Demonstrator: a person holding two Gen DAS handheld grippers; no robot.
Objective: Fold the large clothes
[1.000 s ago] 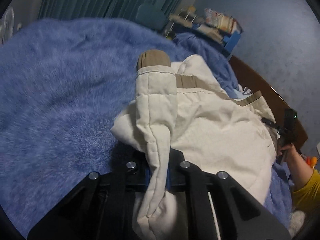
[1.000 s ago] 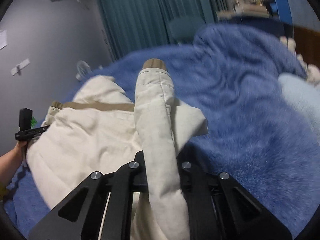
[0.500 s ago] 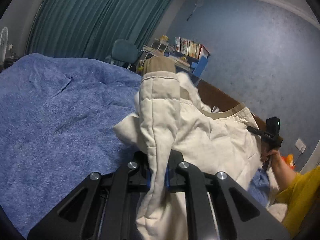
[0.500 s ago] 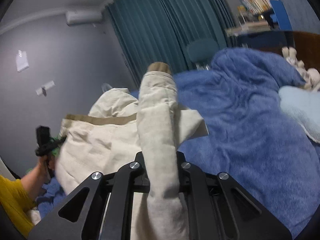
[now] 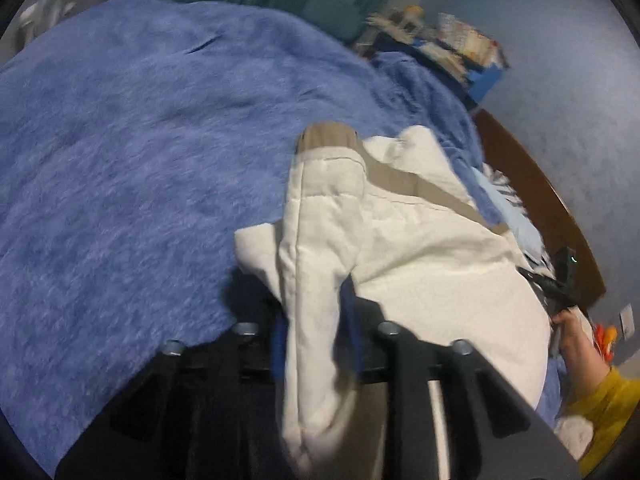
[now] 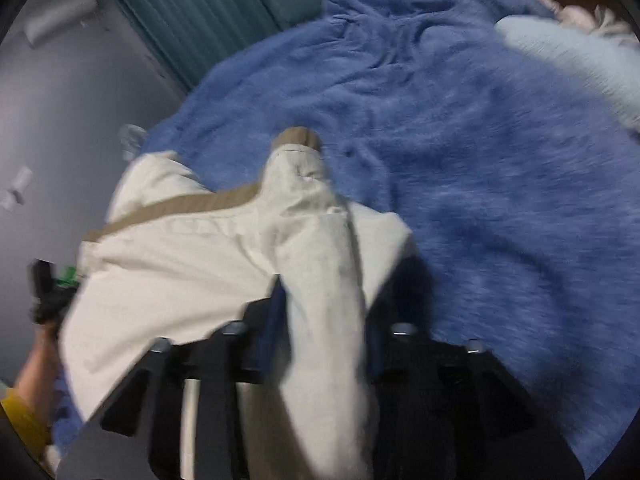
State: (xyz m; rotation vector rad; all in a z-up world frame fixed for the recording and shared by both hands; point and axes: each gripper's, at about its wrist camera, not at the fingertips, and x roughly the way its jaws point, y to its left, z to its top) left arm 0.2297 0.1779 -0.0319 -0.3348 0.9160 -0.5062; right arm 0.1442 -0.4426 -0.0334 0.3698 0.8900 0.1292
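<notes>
Left gripper (image 5: 316, 344): fingers parting, a cream quilted sleeve (image 5: 316, 248) lying between them, no longer pinched.

Right gripper (image 6: 324, 332): fingers likewise parting, the other sleeve (image 6: 320, 264) running up between them.

Jacket (image 5: 432, 264): cream, tan-trimmed, spread on the bed over a blue blanket (image 5: 132, 152); tan cuff (image 5: 326, 135) pointing away.

Step, as judged: release of both sleeves after laying the garment down. Next move likely calls for backing clear of the cloth, then taking an edge for the fold.

Hard to make out: both views motion-blurred; sleeve ends cut off at the lower edge; pad contact uncertain. Beyond the bed, shelf clutter (image 5: 440, 40) unreadable; curtain (image 6: 216, 8).
</notes>
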